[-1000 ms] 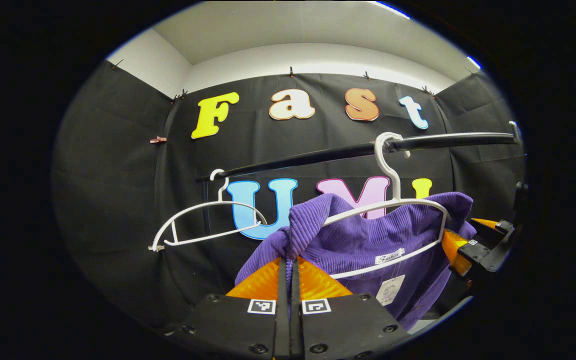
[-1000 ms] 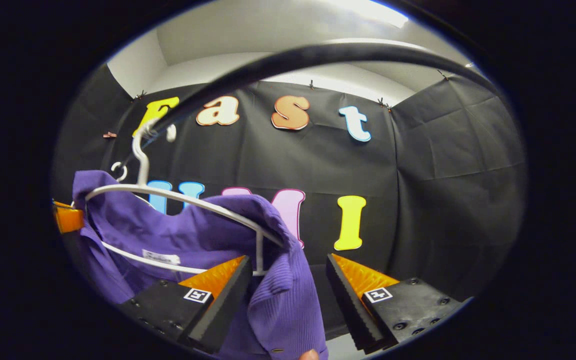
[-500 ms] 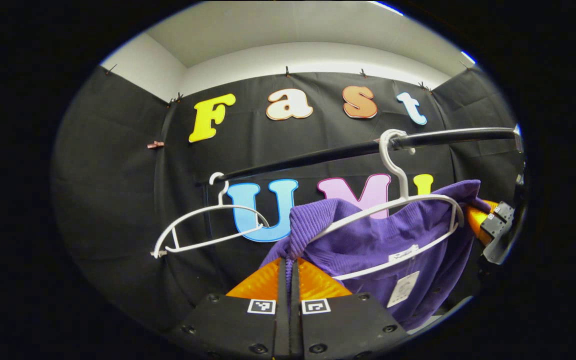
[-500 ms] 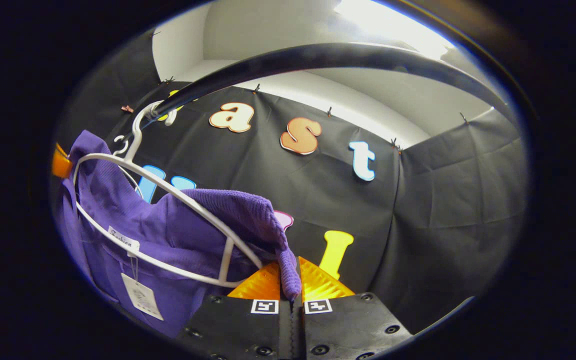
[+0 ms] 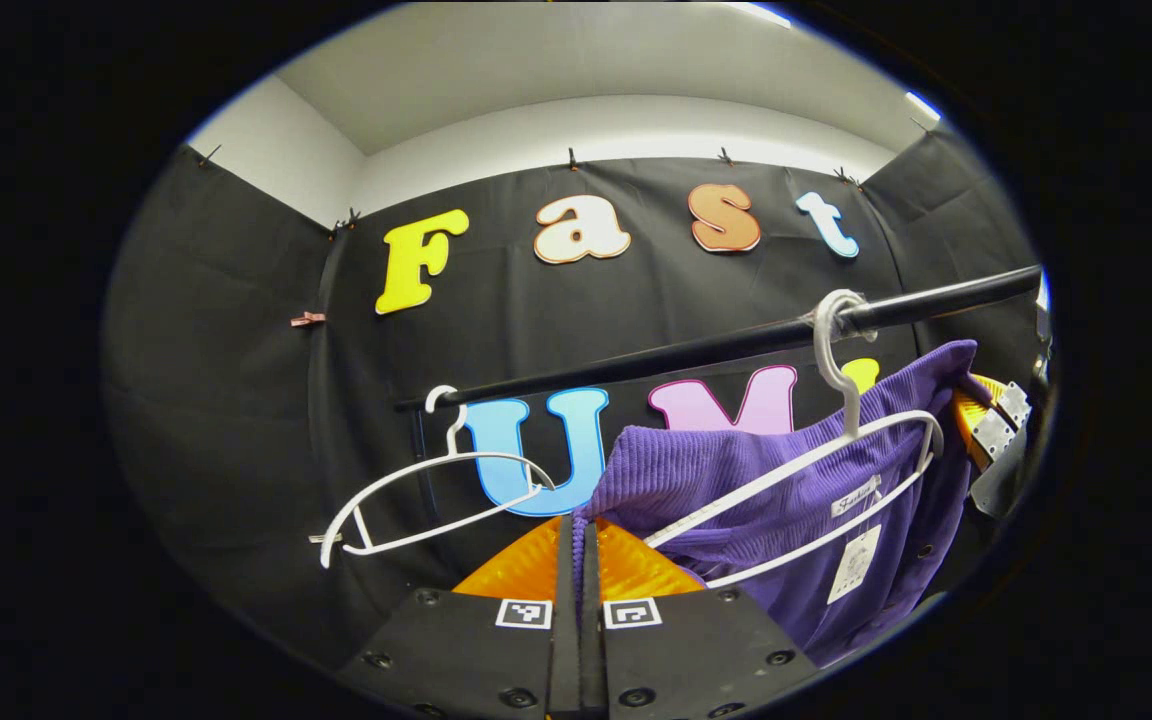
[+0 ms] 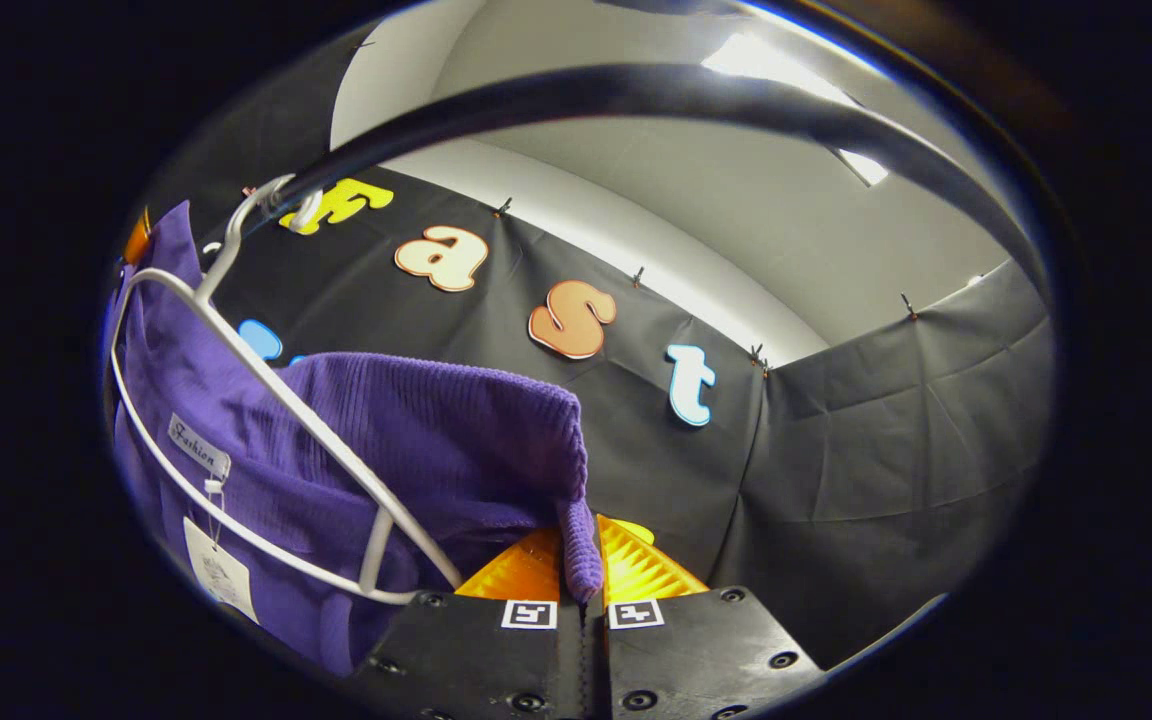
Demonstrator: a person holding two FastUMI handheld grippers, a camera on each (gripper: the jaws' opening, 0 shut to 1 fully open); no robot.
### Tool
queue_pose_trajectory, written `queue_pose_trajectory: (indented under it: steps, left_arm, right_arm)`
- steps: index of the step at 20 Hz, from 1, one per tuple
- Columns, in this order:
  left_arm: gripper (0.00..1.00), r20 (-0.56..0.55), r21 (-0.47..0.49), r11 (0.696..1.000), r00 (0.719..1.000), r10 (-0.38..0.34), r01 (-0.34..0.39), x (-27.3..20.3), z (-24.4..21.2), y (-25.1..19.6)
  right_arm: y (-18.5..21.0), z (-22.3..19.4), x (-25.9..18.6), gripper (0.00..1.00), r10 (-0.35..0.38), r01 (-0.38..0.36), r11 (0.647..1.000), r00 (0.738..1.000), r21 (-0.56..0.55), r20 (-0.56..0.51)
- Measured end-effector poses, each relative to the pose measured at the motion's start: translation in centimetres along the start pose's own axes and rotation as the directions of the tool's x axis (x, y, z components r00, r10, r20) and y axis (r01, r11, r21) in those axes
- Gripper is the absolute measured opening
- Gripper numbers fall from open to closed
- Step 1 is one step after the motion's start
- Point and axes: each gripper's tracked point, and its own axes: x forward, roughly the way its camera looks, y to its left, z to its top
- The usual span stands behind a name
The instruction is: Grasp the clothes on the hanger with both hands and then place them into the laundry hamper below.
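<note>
Garment (image 5: 736, 480) between both tongs (neck label illegible)

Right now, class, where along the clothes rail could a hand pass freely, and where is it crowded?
Free: the rail between the empty hanger and the loaded hanger. Crowded: around the purple garment, where the left tongs and right tongs each pinch a shoulder.

The purple ribbed cloth top (image 5: 736, 480) looked soft; the white plastic hanger (image 5: 816, 470) and black metal bar (image 5: 696, 350) looked smooth and shiny.
</note>
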Motion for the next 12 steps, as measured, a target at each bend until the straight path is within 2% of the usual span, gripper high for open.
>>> queue_pose_trajectory:
  steps: [3, 7, 12]
  left_arm:
    - [0.05, -0.027, -0.013, 1.0, 1.0, -0.014, 0.014, 0.8, -1.2, 0.4]
    - [0.05, -0.049, 0.007, 1.0, 0.999, -0.002, 0.003, 1.0, -2.9, 0.4]
    - [0.05, -0.054, 0.019, 0.998, 0.996, 0.067, -0.066, -0.6, -4.2, 3.0]
  right_arm:
    - [1.7, -4.1, 0.3, 0.04, 0.032, -0.031, 0.999, 0.998, 0.011, -0.063]
    - [4.8, -8.0, -2.0, 0.04, 0.097, -0.091, 0.995, 0.985, 0.048, -0.144]
    - [6.9, -8.0, -5.5, 0.04, 0.15, -0.133, 0.985, 0.974, 0.109, -0.171]
